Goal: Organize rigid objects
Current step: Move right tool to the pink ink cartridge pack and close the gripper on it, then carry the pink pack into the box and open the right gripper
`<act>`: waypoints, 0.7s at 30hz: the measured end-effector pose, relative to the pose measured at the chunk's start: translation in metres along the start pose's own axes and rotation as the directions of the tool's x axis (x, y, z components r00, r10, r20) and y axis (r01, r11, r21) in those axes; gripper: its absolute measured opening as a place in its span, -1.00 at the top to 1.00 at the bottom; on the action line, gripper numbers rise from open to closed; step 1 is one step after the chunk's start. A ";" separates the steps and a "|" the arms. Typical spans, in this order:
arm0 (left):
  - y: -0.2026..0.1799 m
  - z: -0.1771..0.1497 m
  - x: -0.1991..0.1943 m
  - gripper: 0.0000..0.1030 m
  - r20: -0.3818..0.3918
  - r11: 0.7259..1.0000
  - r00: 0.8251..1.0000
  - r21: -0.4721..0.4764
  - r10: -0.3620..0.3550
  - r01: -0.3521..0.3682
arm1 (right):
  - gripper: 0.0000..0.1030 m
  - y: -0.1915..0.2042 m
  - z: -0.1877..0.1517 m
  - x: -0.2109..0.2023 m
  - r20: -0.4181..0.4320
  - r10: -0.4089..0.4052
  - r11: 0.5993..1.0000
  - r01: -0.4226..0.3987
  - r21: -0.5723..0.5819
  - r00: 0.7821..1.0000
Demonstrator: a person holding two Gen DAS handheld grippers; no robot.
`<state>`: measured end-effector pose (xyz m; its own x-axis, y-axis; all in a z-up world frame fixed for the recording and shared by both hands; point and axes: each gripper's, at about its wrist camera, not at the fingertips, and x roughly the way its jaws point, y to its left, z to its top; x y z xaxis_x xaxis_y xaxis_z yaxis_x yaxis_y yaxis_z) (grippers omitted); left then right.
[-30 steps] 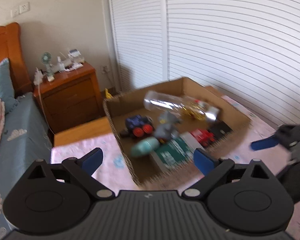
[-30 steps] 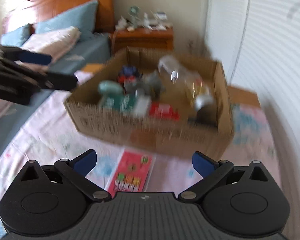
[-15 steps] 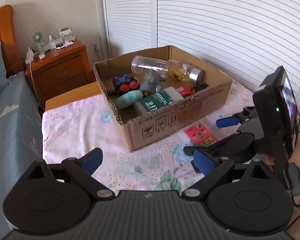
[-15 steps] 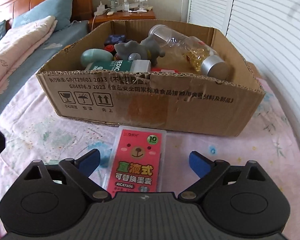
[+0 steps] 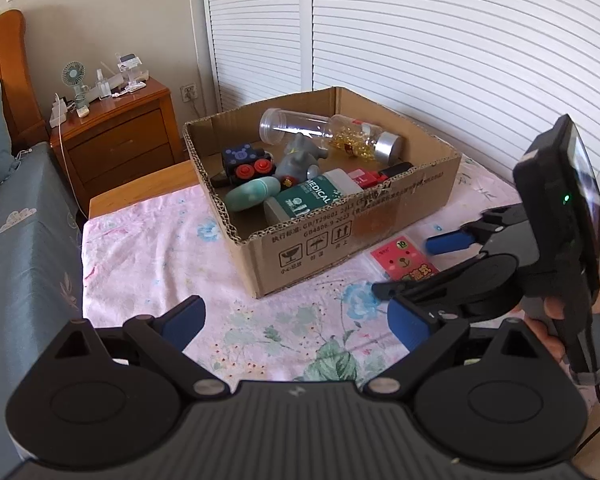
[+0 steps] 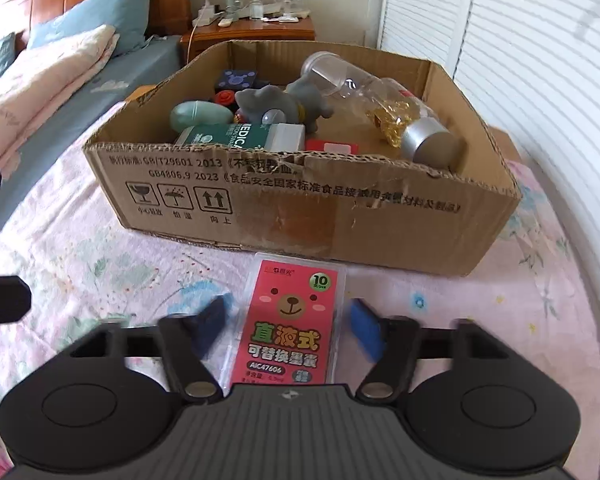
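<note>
Both grippers: black ribbed bodies, round side discs, silver pivot screws, blue finger pads (image 6: 366, 330). Right unit carried a screen with green LED.

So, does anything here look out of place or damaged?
Yes. The pink ink-refill pack lies on the bedsheet outside the cardboard box, while the other objects are inside. The right gripper straddles it, fingers open on either side. The box's near rim is torn and ragged.

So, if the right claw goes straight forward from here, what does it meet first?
Probably the pink card pack, lying on the bedspread between the open fingers of the right claw. Beyond it stands the cardboard box.
</note>
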<state>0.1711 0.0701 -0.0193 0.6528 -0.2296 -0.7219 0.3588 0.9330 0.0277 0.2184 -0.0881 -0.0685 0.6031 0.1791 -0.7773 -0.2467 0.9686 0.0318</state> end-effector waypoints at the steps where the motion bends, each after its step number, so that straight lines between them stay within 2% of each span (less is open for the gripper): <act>1: 0.000 0.000 0.000 -0.89 0.000 1.000 1.000 -0.002 0.000 0.000 | -0.71 0.001 -0.001 0.000 0.002 0.003 1.000 -0.003 0.004 1.000; 4: 0.002 -0.001 0.000 -0.89 0.001 1.000 1.000 -0.011 -0.001 0.001 | -0.63 0.013 -0.006 0.004 -0.006 -0.038 0.998 0.038 -0.046 0.999; 5: 0.002 -0.002 0.000 -0.89 -0.001 1.000 1.000 -0.014 -0.001 0.001 | -0.55 0.018 -0.008 0.002 0.015 -0.044 0.997 0.045 -0.070 0.999; 8: 0.004 -0.005 0.001 -0.89 -0.006 1.000 1.000 -0.023 0.000 0.000 | -0.17 0.016 -0.003 -0.001 0.002 -0.018 0.998 0.018 -0.055 1.000; 12: 0.008 -0.009 0.002 -0.89 -0.008 0.999 1.000 -0.035 0.002 -0.002 | -0.17 0.010 -0.003 -0.003 -0.012 -0.033 0.997 0.032 -0.072 0.999; 15: 0.010 -0.011 0.003 -0.89 -0.006 0.999 1.000 -0.046 -0.004 0.004 | -0.17 0.005 -0.001 -0.014 -0.009 -0.008 0.998 0.008 -0.070 1.000; 21: 0.011 -0.010 0.001 -0.89 0.011 0.999 1.000 -0.048 -0.008 0.008 | -0.17 0.002 0.016 -0.063 0.085 0.004 0.992 0.007 -0.129 0.996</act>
<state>0.1692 0.0830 -0.0271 0.6572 -0.2396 -0.7147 0.3316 0.9434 -0.0113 0.1921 -0.0945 -0.0096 0.6641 0.1970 -0.7212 -0.3382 0.9395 -0.0548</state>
